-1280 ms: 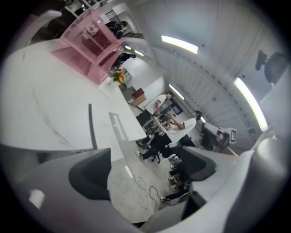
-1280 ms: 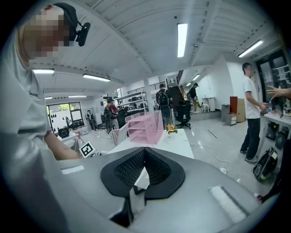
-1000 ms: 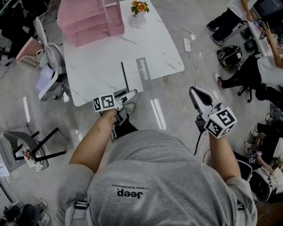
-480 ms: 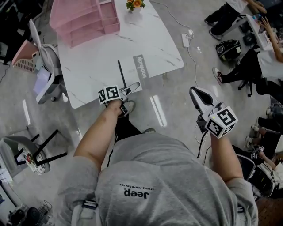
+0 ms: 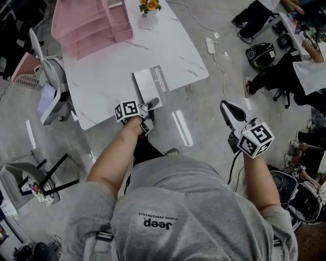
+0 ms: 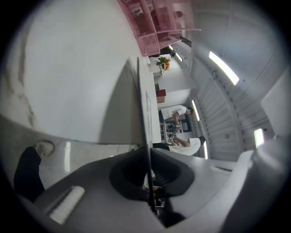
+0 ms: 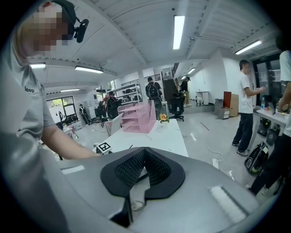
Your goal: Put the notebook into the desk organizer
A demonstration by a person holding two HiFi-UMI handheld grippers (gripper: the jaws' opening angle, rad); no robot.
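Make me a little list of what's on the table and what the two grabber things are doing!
table: white, marble-look top
notebook: grey, at the table's near edge
desk organizer: pink, at the far end, apart from the notebook
flowers: small pot beside the desk organizer
left gripper: jaws have just closed on the notebook's near edge
right gripper: shut, empty, held off to the side over the floor

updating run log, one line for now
left tool: just closed on notebook edge | right tool: shut, empty | notebook: table's near edge | organizer: far end
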